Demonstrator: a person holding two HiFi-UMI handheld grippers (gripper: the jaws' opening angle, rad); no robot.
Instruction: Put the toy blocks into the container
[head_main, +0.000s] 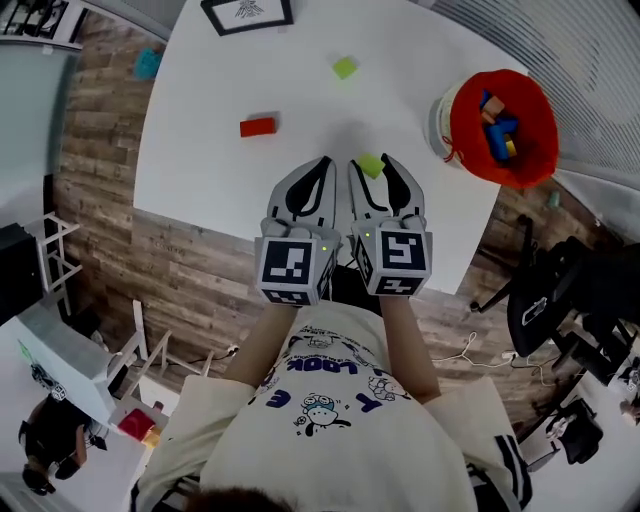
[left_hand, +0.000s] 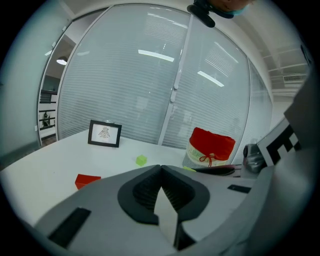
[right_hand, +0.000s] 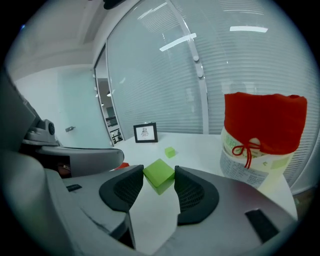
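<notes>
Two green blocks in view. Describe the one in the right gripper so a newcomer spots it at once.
Find the white table, then the right gripper at its near edge. The green block is pinched between its jaws. The other green block lies loose farther up the table, untouched.

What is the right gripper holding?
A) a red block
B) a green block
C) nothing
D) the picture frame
B: in the right gripper view, the right gripper has its jaws closed on a green block, one pad on each side of it.
</notes>
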